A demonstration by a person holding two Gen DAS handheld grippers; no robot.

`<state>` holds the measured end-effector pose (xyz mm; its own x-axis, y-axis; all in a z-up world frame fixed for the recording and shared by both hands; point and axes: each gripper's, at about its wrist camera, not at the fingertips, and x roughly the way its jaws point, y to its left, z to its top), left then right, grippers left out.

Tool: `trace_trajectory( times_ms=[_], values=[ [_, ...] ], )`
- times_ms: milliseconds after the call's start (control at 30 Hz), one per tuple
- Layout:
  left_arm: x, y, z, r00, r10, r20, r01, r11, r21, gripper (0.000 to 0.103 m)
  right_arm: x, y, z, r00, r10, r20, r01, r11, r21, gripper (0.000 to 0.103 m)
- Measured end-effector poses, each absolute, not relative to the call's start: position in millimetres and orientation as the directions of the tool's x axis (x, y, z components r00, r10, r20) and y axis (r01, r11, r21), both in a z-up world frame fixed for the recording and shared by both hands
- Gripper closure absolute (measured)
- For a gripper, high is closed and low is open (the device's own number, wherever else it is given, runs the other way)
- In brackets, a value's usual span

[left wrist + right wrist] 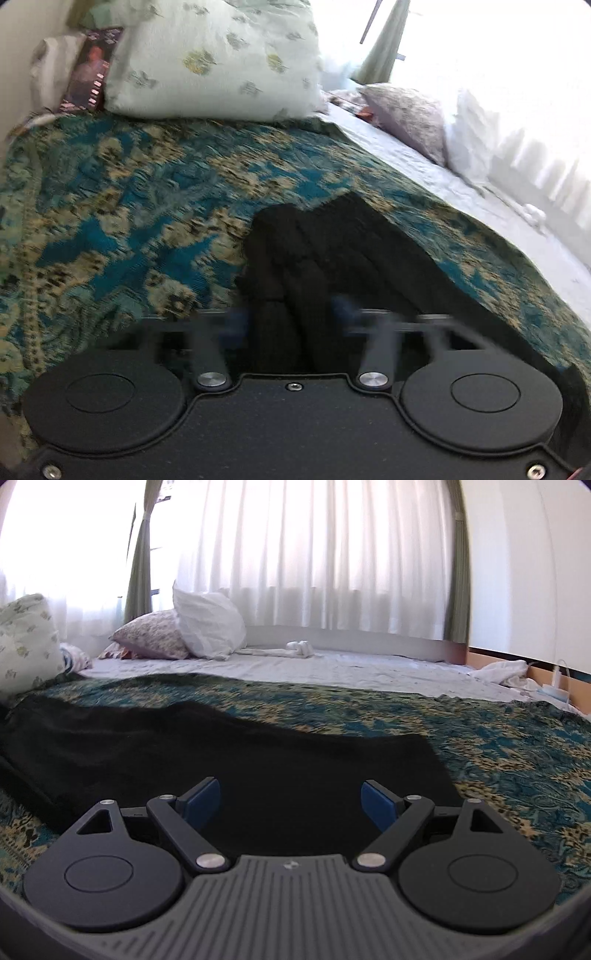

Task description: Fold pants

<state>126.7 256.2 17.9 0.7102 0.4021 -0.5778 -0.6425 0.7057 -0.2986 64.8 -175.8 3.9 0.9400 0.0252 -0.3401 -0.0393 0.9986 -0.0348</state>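
Black pants (325, 251) lie on a teal and gold patterned bedspread (129, 206). In the left wrist view the cloth is bunched into ridges right in front of my left gripper (290, 317), whose blue pads are blurred and spread apart over the cloth. In the right wrist view the pants (207, 753) lie flat, stretching from the left edge to a straight end at the right. My right gripper (290, 801) is open, its blue pads (376, 803) wide apart just above the black cloth, holding nothing.
A pale green flowered pillow (218, 59) stands at the bed's head. A lilac pillow (151, 635) and a white pillow (207, 624) lie on a white sheet (332, 668) beyond the bedspread. White curtains (314, 554) hang behind. White cloth (498, 672) lies at the far right.
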Motion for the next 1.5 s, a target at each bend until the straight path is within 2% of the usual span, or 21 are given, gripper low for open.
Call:
trace_trajectory(
  times_ms=[67,200,333,433,500,567,633,667,700,767,800,900,1033,1200,1367,1433,1500],
  values=[
    [124,255,26,0.739,0.397,-0.545,-0.627,0.700,-0.340,0.091,63,-188,9,0.947,-0.014,-0.322,0.010,1.000,-0.013,0.012],
    [115,219,68,0.842,0.355,-0.407,-0.496,0.807,-0.321,0.092,63,-226,19,0.943,-0.081,-0.322,0.103,0.993,0.053,0.012],
    [114,132,118,0.942,0.166,-0.291,-0.246,0.933,-0.264,0.092,54,-271,28,0.939,-0.172,-0.299,0.213,0.971,0.110,0.012],
    [112,37,137,0.970,-0.040,-0.242,0.000,0.987,-0.163,0.091,38,-300,36,0.931,-0.254,-0.262,0.298,0.944,0.141,0.012],
    [115,-21,132,0.941,-0.157,-0.298,0.135,0.986,-0.094,0.084,30,-318,40,0.925,-0.284,-0.253,0.330,0.930,0.160,0.012],
    [121,-78,108,0.869,-0.255,-0.424,0.260,0.964,-0.045,0.076,21,-331,42,0.919,-0.300,-0.255,0.349,0.920,0.176,0.012],
    [120,-112,79,0.783,-0.297,-0.547,0.334,0.942,-0.033,0.072,13,-339,41,0.913,-0.314,-0.259,0.364,0.916,0.172,0.012],
    [113,-119,68,0.770,-0.304,-0.561,0.347,0.937,-0.031,0.070,11,-343,40,0.913,-0.313,-0.263,0.363,0.916,0.170,0.012],
    [104,-121,61,0.768,-0.308,-0.562,0.355,0.935,-0.027,0.059,10,-345,39,0.914,-0.305,-0.269,0.357,0.918,0.174,0.012],
    [84,-117,56,0.773,-0.321,-0.548,0.370,0.929,-0.024,0.044,8,-349,34,0.918,-0.276,-0.285,0.337,0.922,0.191,0.012],
    [77,-111,57,0.773,-0.332,-0.540,0.377,0.926,-0.030,0.043,9,-349,31,0.920,-0.260,-0.293,0.325,0.924,0.199,0.012],
    [60,-85,69,0.785,-0.352,-0.510,0.381,0.923,-0.050,0.042,14,-342,24,0.929,-0.200,-0.310,0.279,0.931,0.235,0.012],
    [51,-42,82,0.839,-0.245,-0.486,0.247,0.967,-0.062,0.042,27,-320,19,0.943,-0.078,-0.323,0.173,0.945,0.277,0.012],
    [69,0,69,0.852,-0.056,-0.521,0.049,0.998,-0.028,0.047,71,-286,15,0.899,0.036,-0.436,0.089,0.961,0.262,0.012],
    [81,25,48,0.827,0.026,-0.562,-0.048,0.998,-0.026,0.050,121,-274,11,0.842,0.064,-0.536,0.120,0.946,0.301,0.012],
    [83,31,38,0.815,0.035,-0.578,-0.064,0.998,-0.030,0.050,136,-277,8,0.828,0.067,-0.557,0.156,0.926,0.343,0.015],
    [82,32,30,0.812,0.029,-0.583,-0.062,0.997,-0.036,0.050,147,-283,1,0.833,0.063,-0.550,0.200,0.892,0.405,0.025]
  ],
)
